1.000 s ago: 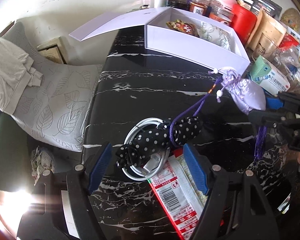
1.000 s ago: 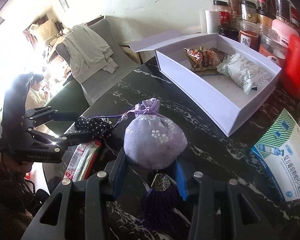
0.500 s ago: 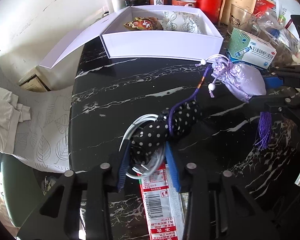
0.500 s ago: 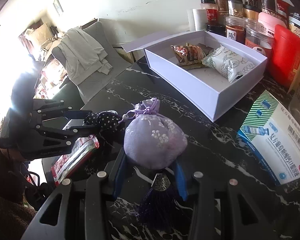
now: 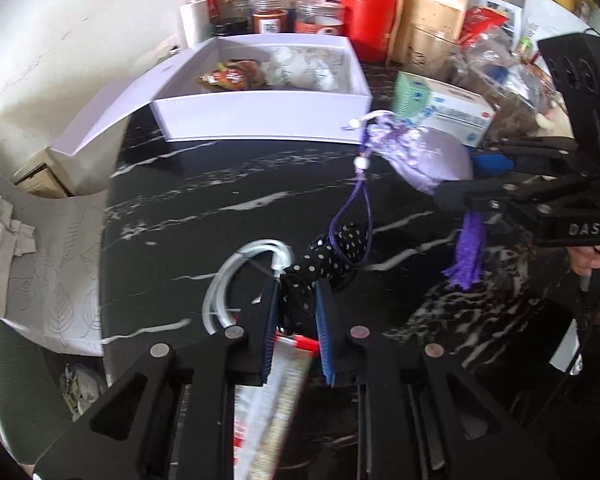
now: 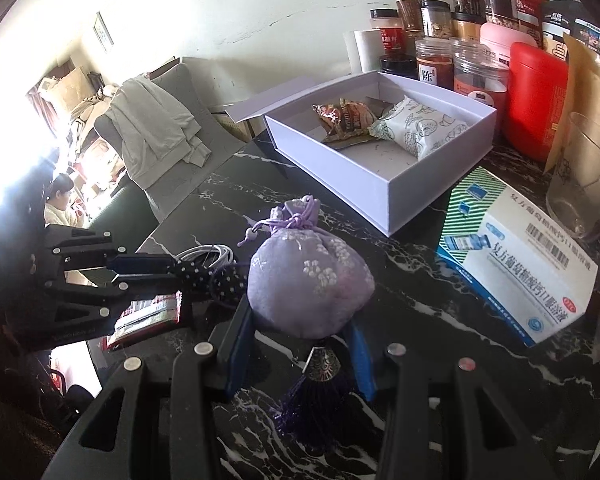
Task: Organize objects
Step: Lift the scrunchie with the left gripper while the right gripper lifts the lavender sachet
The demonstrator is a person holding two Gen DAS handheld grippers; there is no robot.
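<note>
- Now that my left gripper (image 5: 296, 312) has clamped the polka-dot pouch (image 5: 324, 264), once loose between wide jaws, it can go;
- right gripper (image 6: 300, 340) grips the lavender sachet (image 6: 308, 276); white box (image 6: 432, 184) at one o'clock.

At the far edge of the black marbled surface (image 6: 412, 292) a crowd of jars (image 6: 436, 60) with dark lids stands against the white wall (image 6: 228, 4). A red canister (image 6: 534, 100) is just beside them, and a brown paper bag (image 6: 592, 96) leans next to it. A clear glass mug (image 6: 584, 184) stands near the bag. Beyond the surface there is a grey chair (image 6: 188, 120) with a leaf pattern, and a pale garment (image 6: 152, 128) hangs over its back. A small framed picture (image 6: 103, 32) is on the wall. A person in a light top sits far behind, in strong light.
</note>
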